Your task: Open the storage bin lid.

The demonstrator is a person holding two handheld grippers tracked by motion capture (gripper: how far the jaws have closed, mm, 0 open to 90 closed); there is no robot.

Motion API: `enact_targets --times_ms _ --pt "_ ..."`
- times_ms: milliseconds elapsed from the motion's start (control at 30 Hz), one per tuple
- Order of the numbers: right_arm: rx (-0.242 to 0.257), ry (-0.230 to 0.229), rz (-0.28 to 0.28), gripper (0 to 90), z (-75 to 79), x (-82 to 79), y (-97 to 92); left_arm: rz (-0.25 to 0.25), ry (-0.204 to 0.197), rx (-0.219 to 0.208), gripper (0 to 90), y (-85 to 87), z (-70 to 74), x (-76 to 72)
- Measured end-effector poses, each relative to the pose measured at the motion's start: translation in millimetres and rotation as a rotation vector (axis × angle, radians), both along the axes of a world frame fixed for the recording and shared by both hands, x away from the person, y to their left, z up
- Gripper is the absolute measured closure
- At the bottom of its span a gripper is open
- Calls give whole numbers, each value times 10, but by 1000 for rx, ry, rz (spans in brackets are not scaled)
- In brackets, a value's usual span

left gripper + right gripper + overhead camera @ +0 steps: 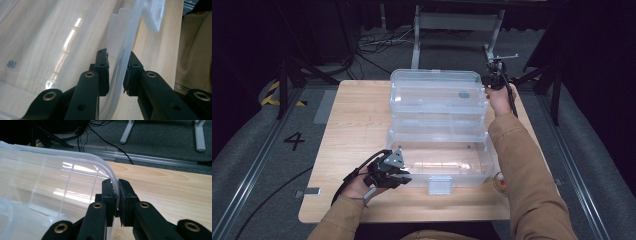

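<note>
Both tongs [117, 72] [117, 197] clamped on box [439, 125]

From above we see a clear plastic storage box [439, 155] standing open on a wooden table [352, 120], its lid [437, 92] raised upright at the far side. Our left gripper [399, 176] sits at the box's near left corner, beside the white latch [439, 185]. Our right gripper [493, 79] meets the lid's far right corner, tan sleeve [522, 170] stretched alongside the box.
</note>
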State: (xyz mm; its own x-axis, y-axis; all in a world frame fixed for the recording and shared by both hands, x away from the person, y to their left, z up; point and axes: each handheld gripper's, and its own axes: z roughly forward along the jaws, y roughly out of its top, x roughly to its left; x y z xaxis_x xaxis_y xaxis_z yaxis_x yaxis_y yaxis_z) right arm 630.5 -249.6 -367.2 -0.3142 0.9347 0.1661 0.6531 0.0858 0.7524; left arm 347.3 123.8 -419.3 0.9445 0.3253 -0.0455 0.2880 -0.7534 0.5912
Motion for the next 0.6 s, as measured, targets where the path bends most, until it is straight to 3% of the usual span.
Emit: enact_targets --times_ms 600 --pt "21 76 -21 841 -181 96 2 -1 -3 -5 766 2 -3 -1"
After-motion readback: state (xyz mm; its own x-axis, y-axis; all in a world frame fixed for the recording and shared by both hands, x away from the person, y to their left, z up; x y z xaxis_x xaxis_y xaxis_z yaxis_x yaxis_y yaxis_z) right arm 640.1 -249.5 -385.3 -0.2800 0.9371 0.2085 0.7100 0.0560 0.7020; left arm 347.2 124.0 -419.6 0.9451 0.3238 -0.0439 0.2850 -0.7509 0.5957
